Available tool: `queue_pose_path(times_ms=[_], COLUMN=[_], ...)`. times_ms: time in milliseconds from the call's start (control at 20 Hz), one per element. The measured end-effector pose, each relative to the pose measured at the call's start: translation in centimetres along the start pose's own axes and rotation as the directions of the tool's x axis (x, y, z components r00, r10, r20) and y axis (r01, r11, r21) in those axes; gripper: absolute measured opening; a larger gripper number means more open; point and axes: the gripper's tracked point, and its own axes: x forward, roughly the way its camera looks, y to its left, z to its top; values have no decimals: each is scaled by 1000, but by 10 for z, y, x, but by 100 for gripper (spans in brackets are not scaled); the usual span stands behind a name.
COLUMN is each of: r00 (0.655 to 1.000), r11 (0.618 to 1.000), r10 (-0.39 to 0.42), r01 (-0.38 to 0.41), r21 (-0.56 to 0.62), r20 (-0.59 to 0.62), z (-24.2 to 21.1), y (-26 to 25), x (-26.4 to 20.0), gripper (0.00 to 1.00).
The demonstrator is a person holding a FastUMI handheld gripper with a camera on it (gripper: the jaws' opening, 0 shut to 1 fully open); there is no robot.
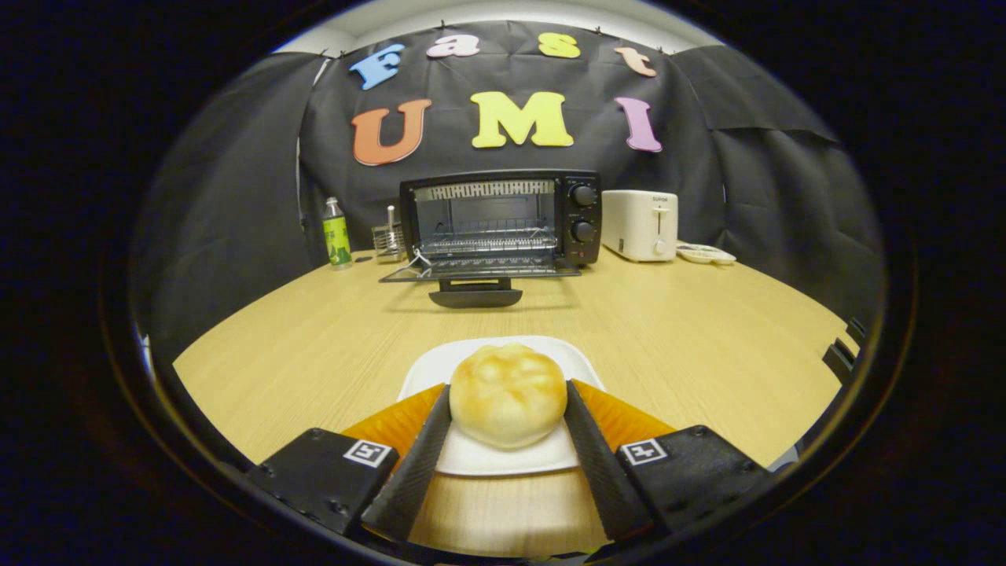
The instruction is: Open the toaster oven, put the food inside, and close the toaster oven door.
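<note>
Where the jaws (pixel 508 393) reached forward over the wooden surface (pixel 684 338), a round golden-brown bun (pixel 508 393) was recorded between them, one finger (pixel 424 452) set against each flank of it. The jaws were noted as partly closed, drawn in to the width of the bun and seemingly pressing on it from both sides. The bun was seated on a white plate (pixel 503 460), which lay flat on the surface beneath and between the fingers.

Well beyond the jaws, straight ahead across a bare stretch of surface, a black toaster oven (pixel 500 218) was logged against the booth wall. Its glass door (pixel 479 273) was found folded down flat toward the jaws, with the door handle (pixel 475 297) at the near edge. A wire rack (pixel 487 240) was seen inside the open cavity, and two round knobs (pixel 582 212) were stacked on the panel at its right.

To the left of the oven, a small metal holder (pixel 388 240) with an upright utensil was listed just beside it, and a clear bottle with a green label (pixel 336 233) stood further left. To the right of the oven, a white pop-up toaster (pixel 640 225) was entered, with a small shallow dish (pixel 706 253) just beyond it.
</note>
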Motion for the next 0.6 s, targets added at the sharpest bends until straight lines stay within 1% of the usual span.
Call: queue_pose_path(times_ms=[100,300,450,600], r00=[1000,999,997,988], r11=[1000,999,996,979], r10=[-21,-14,25,95], r01=[21,12,-31,-115], r21=[9,51,84,169], r20=[2,32,73,125], z=[4,25,51,84], y=[-5,-3,8,28], x=[0,-8,-18,-20], gripper=[86,82,81,81])
